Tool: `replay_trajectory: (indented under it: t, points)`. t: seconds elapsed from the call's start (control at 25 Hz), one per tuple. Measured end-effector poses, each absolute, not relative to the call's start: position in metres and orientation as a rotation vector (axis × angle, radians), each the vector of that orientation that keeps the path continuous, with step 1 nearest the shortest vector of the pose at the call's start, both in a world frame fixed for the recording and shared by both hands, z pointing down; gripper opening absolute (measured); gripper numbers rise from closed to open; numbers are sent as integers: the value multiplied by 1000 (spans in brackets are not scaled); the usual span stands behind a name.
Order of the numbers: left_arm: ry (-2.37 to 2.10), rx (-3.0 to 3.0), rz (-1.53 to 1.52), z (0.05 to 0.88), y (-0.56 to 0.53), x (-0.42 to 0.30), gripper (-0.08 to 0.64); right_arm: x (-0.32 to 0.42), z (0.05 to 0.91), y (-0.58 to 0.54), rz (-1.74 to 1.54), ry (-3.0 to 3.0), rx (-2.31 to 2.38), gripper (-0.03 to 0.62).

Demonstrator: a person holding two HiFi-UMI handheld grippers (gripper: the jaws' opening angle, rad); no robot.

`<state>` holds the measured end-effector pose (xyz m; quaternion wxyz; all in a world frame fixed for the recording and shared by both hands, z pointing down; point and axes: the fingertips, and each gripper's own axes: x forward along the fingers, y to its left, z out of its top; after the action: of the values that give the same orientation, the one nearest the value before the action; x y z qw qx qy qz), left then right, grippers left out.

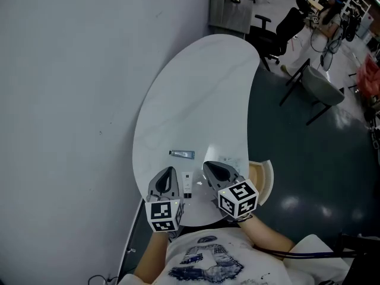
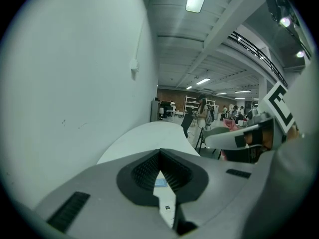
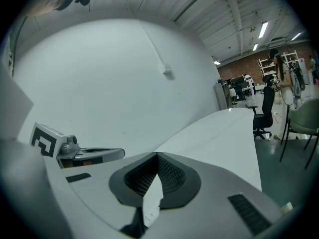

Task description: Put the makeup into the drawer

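On the white table (image 1: 202, 88) by the wall, a blue makeup tube (image 1: 181, 154) lies just ahead of both grippers. A white makeup box (image 1: 187, 184) sits between them, and neither touches it. The left gripper (image 1: 171, 169) has its jaws pressed together with nothing in them, and the right gripper (image 1: 206, 164) is likewise closed and empty. A clear packet (image 1: 231, 160) lies just beside the right gripper. At the table's right edge is what looks like an open wooden drawer (image 1: 261, 180), though it is too small to be sure.

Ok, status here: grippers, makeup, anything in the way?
Left gripper and right gripper shut, empty. Blue tube, white item on table, untouched; drawer open. Nothing blocking.
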<state>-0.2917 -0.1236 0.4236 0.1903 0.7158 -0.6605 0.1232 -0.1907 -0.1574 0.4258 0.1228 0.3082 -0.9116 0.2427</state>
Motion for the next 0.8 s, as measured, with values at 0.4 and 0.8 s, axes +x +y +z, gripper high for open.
replay_trajectory:
  t: [0.4,0.8]
  points:
    - [-1825,1994,349,443,-130,-296,48,-198,444,-164,688,-2629,874,20]
    - [-1809,1936,350,475,-147,-325,48,-234,490,-181,566,-2550,711,92]
